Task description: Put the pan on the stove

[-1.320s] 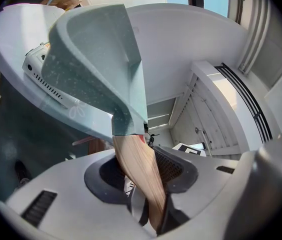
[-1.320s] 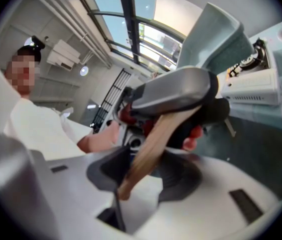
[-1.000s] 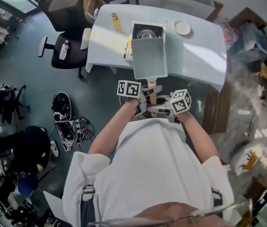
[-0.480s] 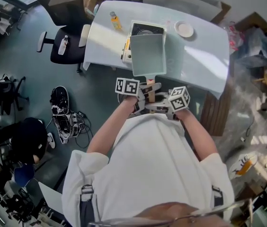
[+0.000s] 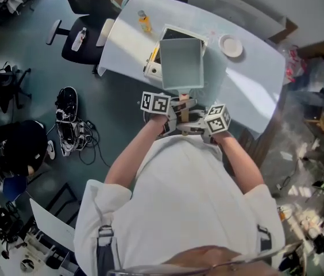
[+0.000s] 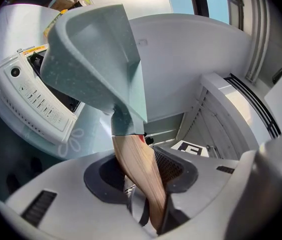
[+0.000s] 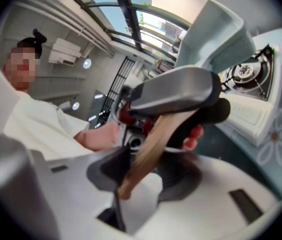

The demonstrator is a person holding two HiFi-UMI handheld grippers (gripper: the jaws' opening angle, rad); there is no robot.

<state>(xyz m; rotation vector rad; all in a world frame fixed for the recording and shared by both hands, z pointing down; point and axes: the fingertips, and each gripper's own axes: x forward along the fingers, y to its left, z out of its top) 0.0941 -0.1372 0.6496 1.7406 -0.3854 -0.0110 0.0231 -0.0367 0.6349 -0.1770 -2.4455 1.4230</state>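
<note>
Pale curved desk (image 5: 248, 79) carries a portable gas stove (image 5: 150, 69), a plate (image 5: 231, 46) and a bottle (image 5: 144, 22). Both forearms reach forward side by side, with the left gripper (image 5: 176, 105) and right gripper (image 5: 189, 122) close together, each clamped on the wooden handle (image 6: 138, 169). The square grey-green pan (image 5: 182, 62) hangs over the stove, covering most of it, its handle toward the person and its body pointing away.
</note>
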